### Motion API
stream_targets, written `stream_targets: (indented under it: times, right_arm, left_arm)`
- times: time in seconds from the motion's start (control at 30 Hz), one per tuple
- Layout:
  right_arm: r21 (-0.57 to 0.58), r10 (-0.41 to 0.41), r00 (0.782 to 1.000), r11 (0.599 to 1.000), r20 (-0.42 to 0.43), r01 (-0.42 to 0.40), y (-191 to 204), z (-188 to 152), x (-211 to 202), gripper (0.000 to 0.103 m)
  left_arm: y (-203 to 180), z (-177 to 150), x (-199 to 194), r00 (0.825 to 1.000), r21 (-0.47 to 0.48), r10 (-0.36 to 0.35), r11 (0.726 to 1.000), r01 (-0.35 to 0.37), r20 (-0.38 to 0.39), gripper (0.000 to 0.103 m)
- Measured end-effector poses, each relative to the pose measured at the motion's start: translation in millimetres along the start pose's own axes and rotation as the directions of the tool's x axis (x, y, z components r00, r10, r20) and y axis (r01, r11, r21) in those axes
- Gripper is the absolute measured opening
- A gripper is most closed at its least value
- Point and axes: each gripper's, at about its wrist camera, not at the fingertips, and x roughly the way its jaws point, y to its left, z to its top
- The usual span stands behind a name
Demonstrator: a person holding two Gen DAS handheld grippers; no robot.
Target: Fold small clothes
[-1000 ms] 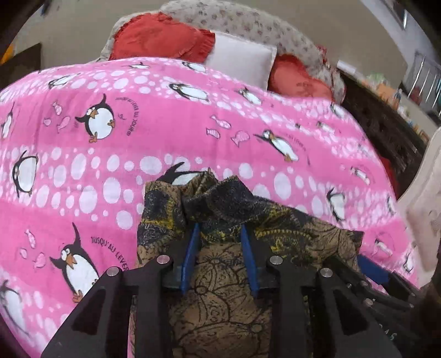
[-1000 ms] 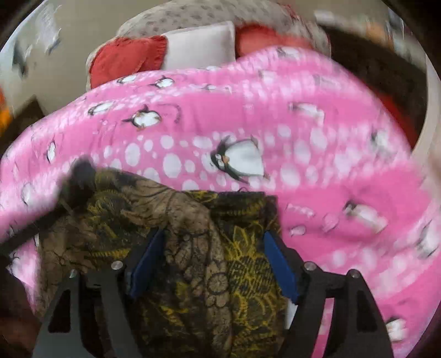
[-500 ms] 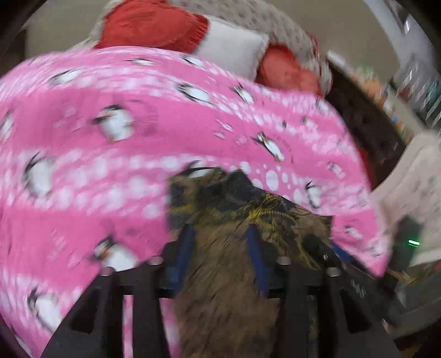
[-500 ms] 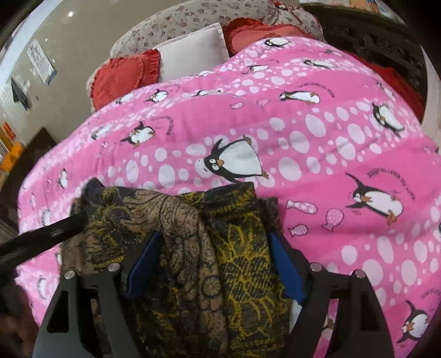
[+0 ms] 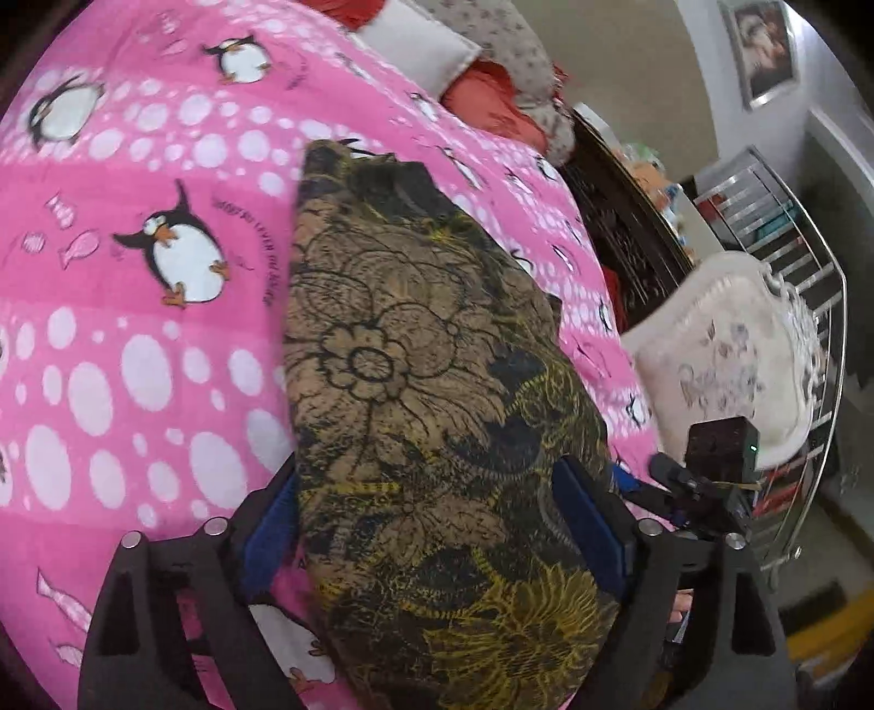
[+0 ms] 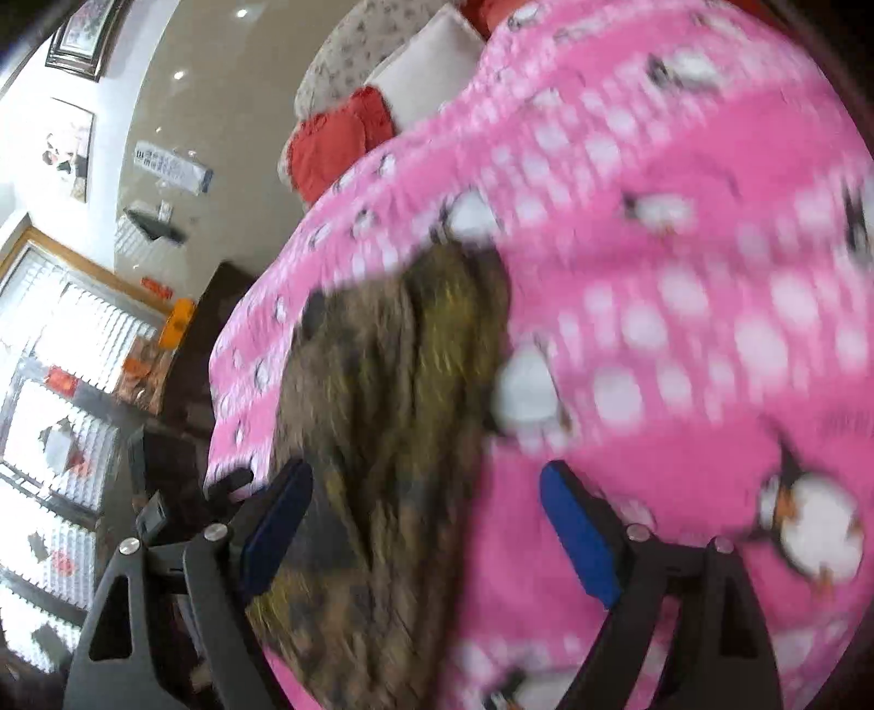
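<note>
Two claws are in view, and both stand wide open. The left claw (image 5: 431, 524) has its blue pads spread on either side of the folded garment (image 5: 426, 382), a brown cloth with black flower outlines and yellow print; the cloth lies between the pads, but I cannot tell if they touch it. The right claw (image 6: 420, 524) is also spread apart and grips nothing; its left pad is near the edge of the same garment (image 6: 382, 437), and its right pad is over the bare blanket (image 6: 683, 273). This view is blurred by motion.

The garment lies flat as a long folded strip on the pink blanket (image 5: 136, 327), which covers a bed and shows penguins, white dots and small fish. Beside one penguin (image 5: 183, 256) there is a line of small writing, too small to read surely.

At the head of the bed are red cushions (image 6: 338, 147) and a white pillow (image 6: 431, 71). To the side stand a white upholstered chair (image 5: 726, 349) and a metal rack (image 5: 792, 229). Framed pictures hang on the wall (image 6: 76, 38).
</note>
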Motion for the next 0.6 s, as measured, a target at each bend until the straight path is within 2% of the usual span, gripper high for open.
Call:
stream_targets:
  times: [0.03,0.17,0.37,0.5,0.53,0.57,0.6]
  right_arm:
    - [-0.041,0.031,0.999,0.999,0.025,-0.030,1.1,-7.3,-5.6,0.089]
    - [-0.068,0.110,0.994,0.991,-0.023,-0.111,2.1,-4.2,7.6,0.089]
    - [-0.155,0.076,0.996,0.984,-0.043,-0.082,18.3,31.2,53.9,0.089]
    - [-0.222,0.051,0.997,0.973,-0.054,-0.062,24.9,39.0,74.1,0.081]
    - [-0.226,0.059,0.997,0.972,-0.050,-0.068,24.0,38.2,72.3,0.075]
    - [-0.220,0.073,0.996,0.972,-0.045,-0.081,21.5,37.3,70.5,0.071]
    - [-0.212,0.070,0.997,0.974,-0.045,-0.077,20.4,37.0,70.7,0.062]
  left_arm:
    - [1.4,-0.3,0.5,1.000,-0.001,-0.016,1.000,0.016,0.007,0.071]
    - [7.4,0.2,-1.6,0.998,-0.007,-0.048,0.999,0.048,0.050,0.071]
    - [5.8,-2.2,-3.3,0.996,0.028,-0.027,0.999,0.024,0.086,0.071]
    - [10.0,0.7,-7.1,0.994,0.000,-0.065,0.998,0.065,0.083,0.069]
    - [11.5,1.4,-8.1,0.993,-0.002,-0.083,0.997,0.083,0.085,0.066]
    - [11.6,2.0,-7.7,0.993,0.004,-0.083,0.997,0.083,0.086,0.058]
    - [12.2,2.6,-6.0,0.994,0.012,-0.070,0.998,0.070,0.083,0.053]
